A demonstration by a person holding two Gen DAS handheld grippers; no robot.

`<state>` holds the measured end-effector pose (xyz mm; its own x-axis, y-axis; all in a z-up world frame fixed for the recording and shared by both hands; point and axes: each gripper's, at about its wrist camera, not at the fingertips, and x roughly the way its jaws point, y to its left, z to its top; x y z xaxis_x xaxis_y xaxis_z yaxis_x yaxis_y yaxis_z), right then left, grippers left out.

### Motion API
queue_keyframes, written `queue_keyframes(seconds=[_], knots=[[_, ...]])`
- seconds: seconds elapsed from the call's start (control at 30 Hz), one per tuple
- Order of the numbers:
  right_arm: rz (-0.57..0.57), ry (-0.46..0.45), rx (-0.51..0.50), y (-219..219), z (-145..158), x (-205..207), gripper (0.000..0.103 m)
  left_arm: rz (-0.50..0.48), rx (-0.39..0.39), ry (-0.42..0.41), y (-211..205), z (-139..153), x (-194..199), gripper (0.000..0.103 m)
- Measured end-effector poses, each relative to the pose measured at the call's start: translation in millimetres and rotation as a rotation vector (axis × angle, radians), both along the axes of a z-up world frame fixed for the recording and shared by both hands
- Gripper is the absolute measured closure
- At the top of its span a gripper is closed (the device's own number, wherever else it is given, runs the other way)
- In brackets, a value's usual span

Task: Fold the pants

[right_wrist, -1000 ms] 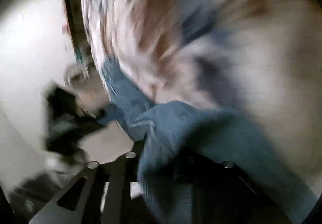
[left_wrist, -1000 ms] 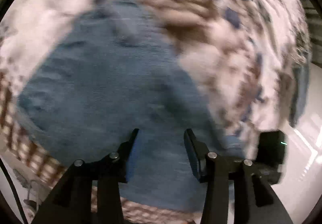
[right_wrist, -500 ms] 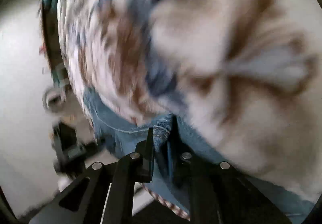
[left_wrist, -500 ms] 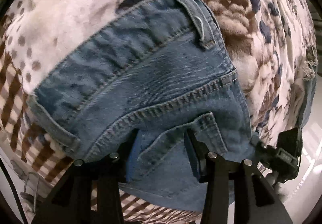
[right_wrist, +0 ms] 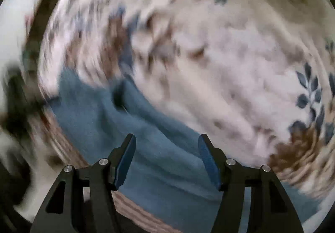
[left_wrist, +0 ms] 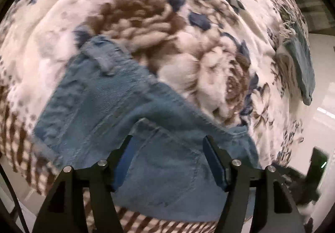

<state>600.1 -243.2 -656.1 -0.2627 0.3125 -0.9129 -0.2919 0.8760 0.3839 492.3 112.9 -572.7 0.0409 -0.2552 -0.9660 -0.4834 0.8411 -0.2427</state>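
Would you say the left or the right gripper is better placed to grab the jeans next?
Probably left. The left gripper is open right over the jeans pocket; the right gripper view is blurred.

Your right wrist view is smeared with blur, so the pants (right_wrist: 159,149) show no seams there. In your left view, the gripper's arms hide the near part of the pants (left_wrist: 117,103), and a dark blurry shape (left_wrist: 307,178) at far right is unclear.
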Motion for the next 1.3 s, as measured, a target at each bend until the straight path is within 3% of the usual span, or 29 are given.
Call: queue_keyframes(seconds=[0.07, 0.1, 0.13, 0.33, 0.43, 0.53, 0.6, 0.63, 0.7, 0.8, 0.87, 0.93, 0.97, 1.03, 1.1, 1.2, 1.3], knots=[[0.116, 0.014, -0.050, 10, -16, -13, 0.043, -0.021, 0.009, 0.006, -8, -8, 7, 0.039], [0.166, 0.023, -0.064, 11, -26, -20, 0.075, -0.027, 0.014, 0.004, -10, -10, 9, 0.039], [0.171, 0.027, -0.098, 9, -35, -24, 0.094, -0.040, 0.025, 0.004, -13, -13, 10, 0.039], [-0.106, -0.059, -0.124, -28, -33, -19, 0.098, -0.045, 0.071, 0.018, -21, -32, 13, 0.039], [-0.251, -0.013, -0.108, -47, -50, -16, 0.098, -0.050, 0.102, 0.011, -16, -39, 19, 0.039], [-0.397, 0.108, -0.071, -66, -67, -5, 0.095, -0.035, 0.153, -0.001, -8, -42, 30, 0.039], [-0.430, 0.109, -0.090, -74, -52, 4, 0.081, 0.007, 0.135, 0.020, -3, -42, 33, 0.039], [-0.424, 0.051, -0.135, -74, -36, 8, 0.073, 0.021, 0.129, 0.021, -1, -38, 34, 0.039], [-0.417, -0.067, -0.141, -74, 0, 15, 0.072, 0.014, 0.123, -0.019, -3, -23, 33, 0.039], [-0.403, -0.079, 0.074, -41, 27, 15, 0.072, -0.037, 0.161, -0.064, -15, -4, 30, 0.039], [-0.378, -0.010, 0.195, -5, 17, 15, 0.073, -0.067, 0.170, -0.082, -26, 0, 26, 0.039], [-0.367, 0.023, 0.251, 26, -3, 20, 0.079, -0.086, 0.159, -0.084, -38, -3, 23, 0.039], [-0.361, 0.016, 0.239, 41, -21, 24, 0.089, -0.096, 0.150, -0.078, -44, -6, 23, 0.039], [-0.394, -0.001, 0.186, 49, -45, 35, 0.092, -0.100, 0.132, -0.068, -54, -15, 20, 0.039], [-0.513, 0.004, 0.143, 34, -73, 45, 0.103, -0.098, 0.114, -0.065, -60, -22, 21, 0.039], [-0.676, 0.076, 0.201, 15, -100, 41, 0.103, -0.118, 0.102, -0.078, -73, -32, 24, 0.039], [-0.636, 0.050, 0.190, 17, -97, 44, 0.103, -0.179, 0.155, -0.065, -87, -43, 32, 0.038]])
